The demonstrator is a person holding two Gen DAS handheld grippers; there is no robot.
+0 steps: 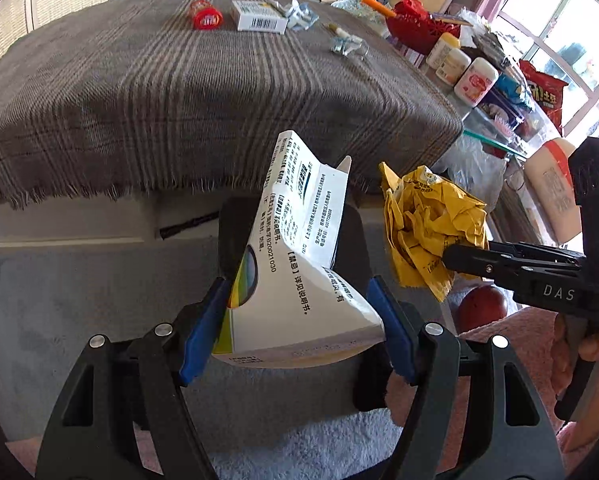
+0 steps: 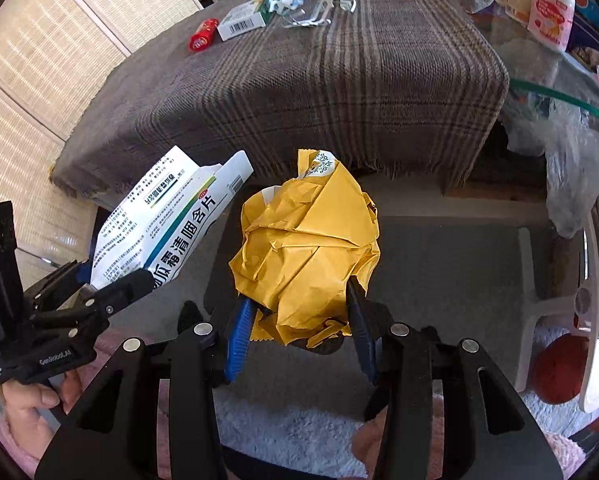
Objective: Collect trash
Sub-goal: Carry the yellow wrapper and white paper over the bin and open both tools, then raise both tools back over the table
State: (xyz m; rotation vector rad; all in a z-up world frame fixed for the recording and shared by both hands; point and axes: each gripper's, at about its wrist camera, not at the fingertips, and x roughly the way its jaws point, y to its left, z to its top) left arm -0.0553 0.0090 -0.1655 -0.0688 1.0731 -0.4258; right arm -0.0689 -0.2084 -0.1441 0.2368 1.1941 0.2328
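Two pieces of trash are in hand, both held off the table over the grey floor mat. The crushed white medicine box (image 1: 295, 280) sits clamped between the blue pads of the left gripper (image 1: 299, 312), jaws wide to span its width. The crumpled yellow wrapper (image 2: 307, 248) is pinched in the right gripper (image 2: 299, 328), jaws narrower. Both point steeply down at a dark grey surface just beneath (image 2: 439, 264) — in my judgement the drop point, though neither view shows a rim clearly.

The left view shows the table's cluttered far side: red basket (image 1: 419, 28), bottles (image 1: 475, 80). The right view gives the wrapper's full face. Still on the plaid cloth (image 1: 159, 92): red tube (image 1: 206, 16), small box (image 1: 259, 18), clear blister scraps (image 1: 347, 46) — collection unfinished.
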